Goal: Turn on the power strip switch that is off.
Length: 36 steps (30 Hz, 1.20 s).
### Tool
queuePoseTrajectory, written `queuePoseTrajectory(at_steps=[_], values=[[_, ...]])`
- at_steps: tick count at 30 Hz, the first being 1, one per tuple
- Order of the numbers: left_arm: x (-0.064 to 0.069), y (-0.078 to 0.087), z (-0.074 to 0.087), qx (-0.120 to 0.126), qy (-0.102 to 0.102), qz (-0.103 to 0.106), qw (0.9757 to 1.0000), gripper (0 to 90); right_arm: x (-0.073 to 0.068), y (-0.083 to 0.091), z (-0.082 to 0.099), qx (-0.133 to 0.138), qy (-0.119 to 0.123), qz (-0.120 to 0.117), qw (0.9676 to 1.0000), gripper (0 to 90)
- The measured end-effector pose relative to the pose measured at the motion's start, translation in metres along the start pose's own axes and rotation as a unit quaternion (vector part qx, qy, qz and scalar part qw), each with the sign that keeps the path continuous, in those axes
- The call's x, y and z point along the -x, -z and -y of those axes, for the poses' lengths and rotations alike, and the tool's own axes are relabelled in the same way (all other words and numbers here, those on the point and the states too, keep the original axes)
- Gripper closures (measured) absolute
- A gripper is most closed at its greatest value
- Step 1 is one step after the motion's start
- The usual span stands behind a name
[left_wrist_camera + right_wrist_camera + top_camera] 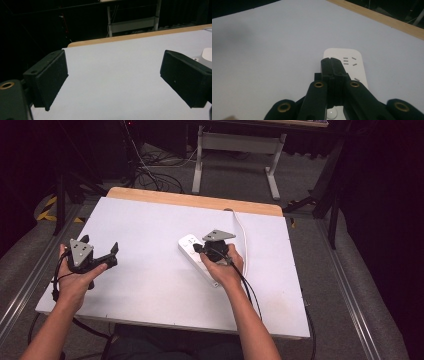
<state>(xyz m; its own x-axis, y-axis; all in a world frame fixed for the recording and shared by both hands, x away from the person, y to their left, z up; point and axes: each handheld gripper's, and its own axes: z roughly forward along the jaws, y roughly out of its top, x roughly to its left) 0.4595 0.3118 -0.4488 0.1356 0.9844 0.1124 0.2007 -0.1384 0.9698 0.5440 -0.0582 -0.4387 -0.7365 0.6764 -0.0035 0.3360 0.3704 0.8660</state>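
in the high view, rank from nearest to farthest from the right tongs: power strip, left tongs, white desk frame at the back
1. Power strip: directly under the right tongs, which are shut.
2. Left tongs: open, across the white tabletop at its left side.
3. White desk frame: on the floor beyond the table's far edge.

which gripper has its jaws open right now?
The left gripper, held over bare table: its jaws stand wide apart with nothing between them. The right gripper has its jaws pressed together above the white power strip.
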Motion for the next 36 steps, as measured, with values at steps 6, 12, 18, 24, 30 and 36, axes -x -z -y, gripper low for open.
queuePoseTrajectory(at_steps=[6,12,18,24,30,36], values=[[0.000,0.000,0.000,-0.001,0.001,0.002,1.0000,8.5,0.001,-0.015,-0.001,-0.025,0.001,0.003,0.9997,90.0],[0.000,0.000,0.000,0.000,0.002,0.003,1.0000,8.6,0.003,-0.028,0.001,-0.057,0.003,0.012,0.9983,90.0],[0.000,-0.001,0.000,0.000,0.004,0.005,1.0000,9.1,0.007,-0.035,0.002,-0.069,0.004,0.017,0.9975,90.0],[0.000,-0.001,0.000,-0.001,0.003,0.007,1.0000,9.2,0.007,-0.038,0.003,-0.079,-0.001,0.015,0.9967,90.0],[0.000,-0.002,0.000,-0.002,0.003,0.006,1.0000,9.2,0.006,-0.041,0.003,-0.077,-0.001,0.015,0.9969,90.0],[-0.002,-0.001,0.000,-0.002,0.007,0.005,1.0000,9.3,0.008,-0.042,0.002,-0.085,-0.009,0.011,0.9963,90.0]])
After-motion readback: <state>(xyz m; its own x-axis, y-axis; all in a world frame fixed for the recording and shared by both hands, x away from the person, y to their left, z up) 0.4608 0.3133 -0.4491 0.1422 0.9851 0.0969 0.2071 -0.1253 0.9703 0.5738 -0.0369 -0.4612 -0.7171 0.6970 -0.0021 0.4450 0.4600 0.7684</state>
